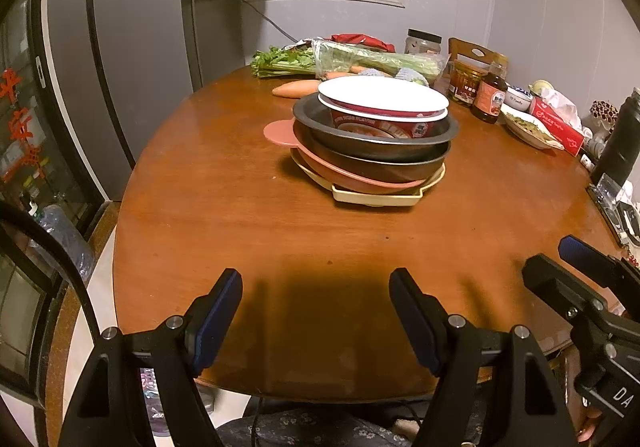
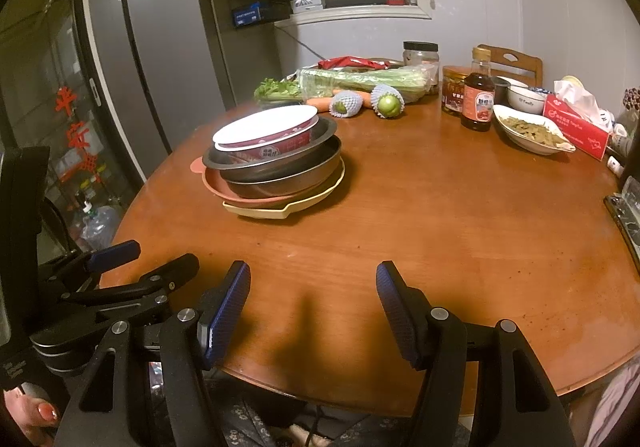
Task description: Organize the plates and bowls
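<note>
On the round wooden table (image 1: 240, 215) stands one stack of dishes. On top is a red-and-white paper bowl (image 1: 382, 107) (image 2: 266, 137). It sits in two nested metal pans (image 1: 372, 143) (image 2: 280, 167). Beneath them lie a pink plate (image 1: 280, 133) (image 2: 214, 183) and a cream tray (image 1: 380, 197) (image 2: 276, 209). My left gripper (image 1: 316, 279) hovers open over the near table edge, well short of the stack. My right gripper (image 2: 313, 273) is open too, nothing between its fingers, with the stack ahead to its left.
At the table's far side lie celery and greens (image 2: 360, 79), carrots (image 1: 298, 88), two net-wrapped green fruits (image 2: 388, 103), jars, a sauce bottle (image 2: 478, 95), a dish of food (image 2: 528, 129), a white bowl (image 2: 526, 99) and a red tissue box (image 2: 576, 123). A grey fridge (image 1: 132, 47) stands at left.
</note>
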Tool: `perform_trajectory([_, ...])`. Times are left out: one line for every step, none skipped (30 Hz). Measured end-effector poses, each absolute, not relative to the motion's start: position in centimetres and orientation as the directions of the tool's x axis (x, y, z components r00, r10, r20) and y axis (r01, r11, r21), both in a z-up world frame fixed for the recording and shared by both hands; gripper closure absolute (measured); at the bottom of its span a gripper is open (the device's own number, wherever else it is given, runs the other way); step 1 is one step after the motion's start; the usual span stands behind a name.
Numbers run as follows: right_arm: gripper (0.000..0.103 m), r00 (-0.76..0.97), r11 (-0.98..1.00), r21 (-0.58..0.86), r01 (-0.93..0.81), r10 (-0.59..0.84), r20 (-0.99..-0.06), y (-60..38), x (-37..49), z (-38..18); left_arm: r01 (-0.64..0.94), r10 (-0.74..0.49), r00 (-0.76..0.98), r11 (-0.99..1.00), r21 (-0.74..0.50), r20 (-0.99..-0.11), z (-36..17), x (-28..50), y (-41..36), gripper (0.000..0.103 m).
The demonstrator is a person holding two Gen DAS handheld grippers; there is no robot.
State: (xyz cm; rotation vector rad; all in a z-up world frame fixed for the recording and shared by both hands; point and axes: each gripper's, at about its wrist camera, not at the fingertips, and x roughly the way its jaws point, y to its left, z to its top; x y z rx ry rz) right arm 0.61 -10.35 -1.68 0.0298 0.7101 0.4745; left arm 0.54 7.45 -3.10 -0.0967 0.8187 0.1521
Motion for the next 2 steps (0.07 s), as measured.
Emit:
perform_trajectory([0.036,0.656,0.893,0.186,-0.409,0.429,-0.62,-10.43,0.68,-1.69,-0.178,0.103,0.676,0.984,-0.026,-0.73,-2.95,0.75,7.7,0.028])
perform_trajectory([0.036,0.656,0.893,0.187,-0.408,0.43,-0.62,-10.52,0.76,-1.71,-0.182,0.109,0.679,0.983,-0.022,-0.726,-2.69,1.05,8.03,0.028])
